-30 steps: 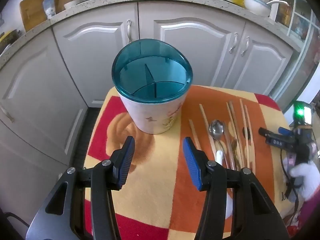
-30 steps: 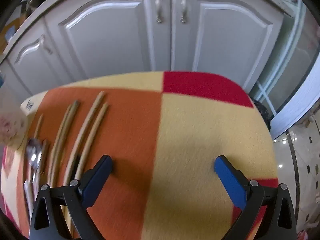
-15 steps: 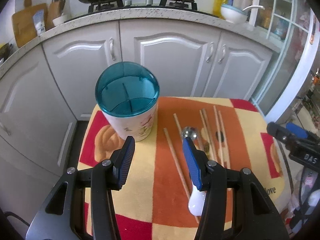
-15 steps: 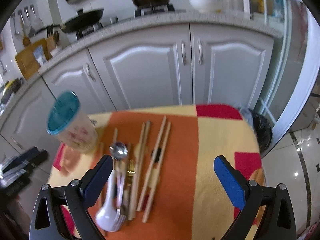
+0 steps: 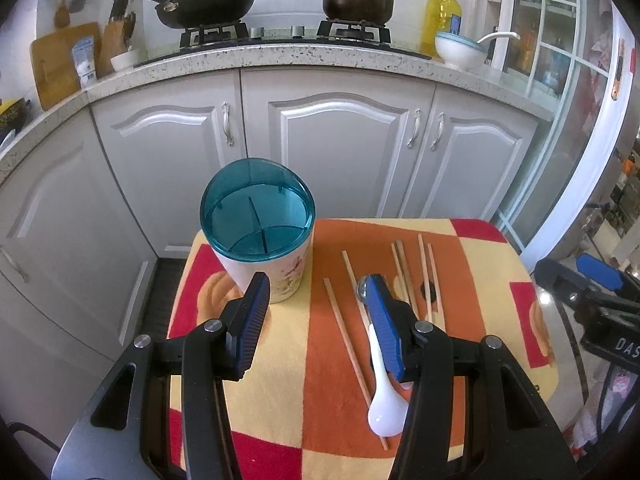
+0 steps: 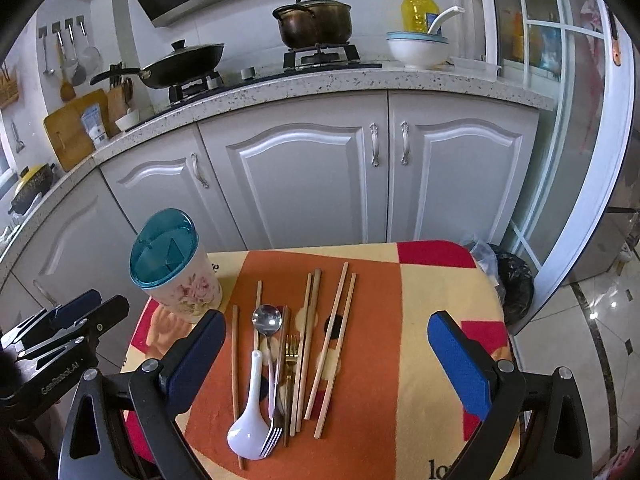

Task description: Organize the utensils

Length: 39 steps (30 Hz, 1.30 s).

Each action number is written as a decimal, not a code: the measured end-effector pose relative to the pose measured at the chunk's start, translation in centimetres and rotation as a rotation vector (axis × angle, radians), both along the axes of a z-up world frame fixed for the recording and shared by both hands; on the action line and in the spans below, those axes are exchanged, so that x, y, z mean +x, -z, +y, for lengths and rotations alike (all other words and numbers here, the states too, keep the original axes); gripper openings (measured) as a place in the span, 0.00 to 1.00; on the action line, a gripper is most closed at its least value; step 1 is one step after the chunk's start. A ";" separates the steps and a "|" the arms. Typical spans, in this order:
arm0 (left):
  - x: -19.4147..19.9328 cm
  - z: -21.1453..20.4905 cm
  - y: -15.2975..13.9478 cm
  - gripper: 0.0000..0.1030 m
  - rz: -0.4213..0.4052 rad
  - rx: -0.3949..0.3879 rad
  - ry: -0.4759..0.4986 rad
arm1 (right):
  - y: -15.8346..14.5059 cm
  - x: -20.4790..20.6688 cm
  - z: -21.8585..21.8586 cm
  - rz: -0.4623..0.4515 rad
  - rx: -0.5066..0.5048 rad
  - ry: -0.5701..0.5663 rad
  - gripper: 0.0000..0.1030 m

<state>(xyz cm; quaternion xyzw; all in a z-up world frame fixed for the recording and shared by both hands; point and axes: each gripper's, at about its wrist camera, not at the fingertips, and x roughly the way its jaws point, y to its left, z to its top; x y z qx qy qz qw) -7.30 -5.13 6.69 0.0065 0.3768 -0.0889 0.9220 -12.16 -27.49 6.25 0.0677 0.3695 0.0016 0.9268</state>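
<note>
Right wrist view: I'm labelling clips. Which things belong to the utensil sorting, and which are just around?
Job:
utensil holder
chopsticks
white soup spoon
metal spoon
forks

Just around:
wok
pot
bowl
oil bottle
cutting board

Pulled back and up from the utensil holder [image 5: 258, 216], now smaller at 12 o'clock of the left gripper [image 5: 318, 326]. Right gripper [image 6: 326, 360] withdrawn likewise and tilted up, with chopsticks [image 6: 334, 342], spoons and forks newly between its wide jaws.

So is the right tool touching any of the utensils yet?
Apart. The right wrist view shows the right tool open above the cloth, its fingers clear of the chopsticks.
</note>
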 end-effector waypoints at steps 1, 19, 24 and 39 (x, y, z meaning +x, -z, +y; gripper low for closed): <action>0.0 0.1 0.1 0.48 0.003 -0.003 0.001 | 0.0 -0.1 -0.1 -0.003 0.005 0.000 0.98; 0.1 -0.4 -0.6 0.48 -0.005 -0.001 -0.003 | -0.7 -0.3 -0.2 -0.046 -0.008 0.037 0.98; 0.0 -0.4 -0.6 0.48 -0.004 0.007 0.001 | -0.7 -0.2 0.3 -0.032 -0.018 0.017 0.98; 0.1 -0.4 -1.0 0.48 -0.022 0.004 -0.020 | -1.2 -0.3 1.1 -0.039 -0.055 0.005 0.98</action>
